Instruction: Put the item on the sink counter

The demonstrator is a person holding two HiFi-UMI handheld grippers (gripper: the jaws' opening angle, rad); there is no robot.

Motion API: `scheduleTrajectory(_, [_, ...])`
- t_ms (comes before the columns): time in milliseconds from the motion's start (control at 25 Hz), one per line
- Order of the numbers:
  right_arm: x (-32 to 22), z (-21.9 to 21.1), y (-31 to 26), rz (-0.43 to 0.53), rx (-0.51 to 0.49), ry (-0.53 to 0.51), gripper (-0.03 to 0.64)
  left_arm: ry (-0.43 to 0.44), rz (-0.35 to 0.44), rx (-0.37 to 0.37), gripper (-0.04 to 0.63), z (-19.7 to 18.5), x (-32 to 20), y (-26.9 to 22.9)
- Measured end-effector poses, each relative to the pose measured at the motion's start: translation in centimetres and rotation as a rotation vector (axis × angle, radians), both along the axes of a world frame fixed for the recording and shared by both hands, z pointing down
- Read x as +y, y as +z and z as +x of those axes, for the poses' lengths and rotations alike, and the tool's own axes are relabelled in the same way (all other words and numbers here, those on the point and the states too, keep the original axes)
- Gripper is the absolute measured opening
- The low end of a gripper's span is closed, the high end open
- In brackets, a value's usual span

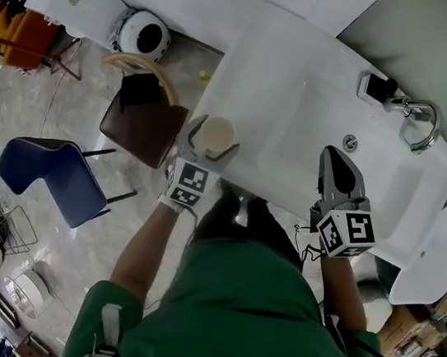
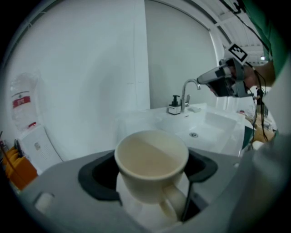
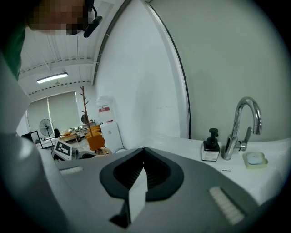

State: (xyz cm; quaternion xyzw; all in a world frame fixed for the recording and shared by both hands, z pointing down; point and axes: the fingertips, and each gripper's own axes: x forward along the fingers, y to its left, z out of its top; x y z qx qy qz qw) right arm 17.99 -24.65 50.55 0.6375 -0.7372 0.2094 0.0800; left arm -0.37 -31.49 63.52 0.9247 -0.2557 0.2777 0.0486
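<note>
A cream mug stands upright between the jaws of my left gripper, which is shut on it, handle turned toward the camera. It hangs at the near left edge of the white sink counter. My right gripper is shut with nothing in it, held over the counter's near right part beside the basin.
A chrome tap, a black soap dispenser and a soap dish stand at the back of the counter. On the floor to the left are a brown chair and a blue chair.
</note>
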Motion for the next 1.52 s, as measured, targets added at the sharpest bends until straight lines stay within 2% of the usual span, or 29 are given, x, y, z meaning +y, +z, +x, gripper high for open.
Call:
scheduleTrajectory(440, [-1.0,0.1,2.5,-0.024,-0.017,-0.029,-0.002,-0.002,-0.018,-0.028,0.419,0.6,-0.7,2.5])
scheduleTrajectory(760, [-0.8,-0.5,2.2,-0.035,-0.025,-0.029,-0.002,0.002,-0.048,-0.043,0.420,0.8,-0.3,2.7])
scheduleTrajectory(1000, [-0.2,-0.4,1.3,-0.019,-0.005,-0.039,-0.002,-0.019,-0.054,-0.025,0.420,0.6,0.0,1.8])
scheduleTrajectory(1320, [0.3,-0.7,-0.9,0.026,-0.006,-0.038,-0.002,-0.060,0.010,0.013,0.417,-0.5,0.6,-3.3])
scheduleTrajectory(1400, [0.3,-0.7,-1.6,0.038,-0.001,-0.042,-0.002,-0.089,0.047,0.042,0.408,-0.9,0.4,-5.6])
scheduleTrajectory(1520, [0.3,-0.9,-2.9,0.060,0.011,-0.054,-0.002,-0.156,0.111,0.104,0.358,-1.9,-0.3,-9.8])
